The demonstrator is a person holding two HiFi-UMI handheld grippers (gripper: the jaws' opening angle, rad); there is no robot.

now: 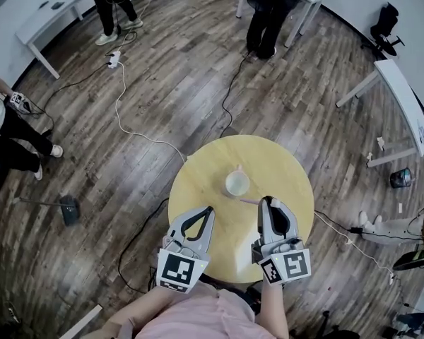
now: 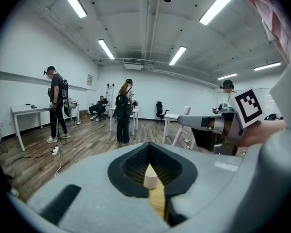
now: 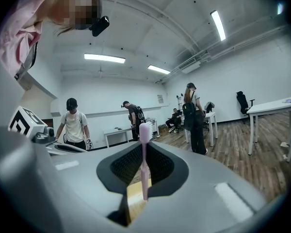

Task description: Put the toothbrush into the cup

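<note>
A white cup (image 1: 237, 183) stands upright near the middle of the round yellow table (image 1: 290, 168). My right gripper (image 1: 266, 200) is shut on a pink toothbrush (image 1: 249, 201), whose free end pokes left toward the cup's near side. In the right gripper view the toothbrush (image 3: 144, 152) stands up between the jaws. My left gripper (image 1: 208, 210) hovers over the table's near left part, shut with nothing in it. Through its jaws I see the cup (image 2: 152, 181) just ahead. The right gripper (image 2: 208, 123) and toothbrush (image 2: 178, 136) also show in the left gripper view.
Several people stand or sit around the room on the wooden floor. White tables (image 1: 403, 101) line the walls. A white cable (image 1: 127, 129) and a black cable (image 1: 230, 94) run across the floor toward the round table. An office chair (image 1: 385, 27) stands at the far right.
</note>
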